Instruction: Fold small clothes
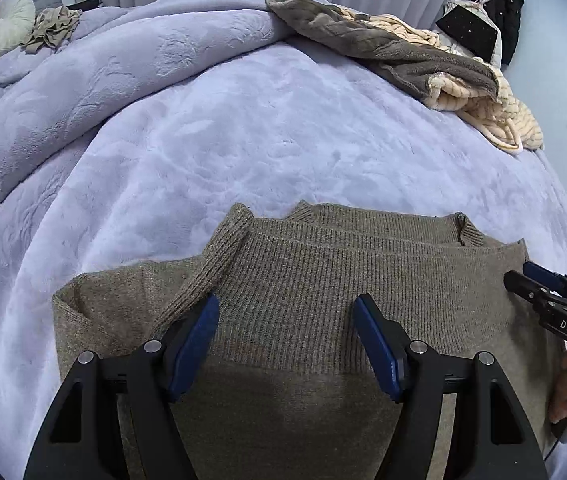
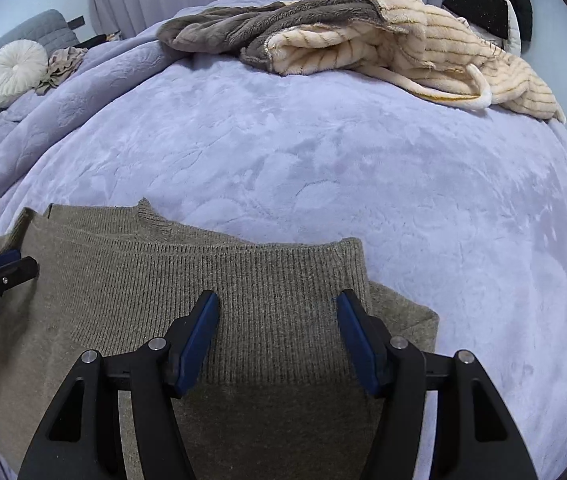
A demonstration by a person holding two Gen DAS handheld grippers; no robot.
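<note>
Bedroom; lavender plush blanket (image 2: 323, 168) covers the bed, curtains behind. Brown knit sweater (image 1: 323, 280) lies at the near edge, partly folded, ribbed hem doubled up toward the collar, one sleeve (image 1: 219, 256) laid diagonally across the body (presumably tucked in to keep the packet narrow). Left gripper (image 1: 286, 344) and right gripper (image 2: 277, 340) hover above the knit, both released, nothing pinched between the blue pads. Whether the tips graze the fabric is unclear from this angle. Fleece robe (image 2: 363, 36) heaped far side, well apart.

A lavender blanket (image 2: 323, 168) bears a brown-and-cream fleece (image 2: 363, 36); a round white cushion (image 2: 13, 72) lies far left.
</note>
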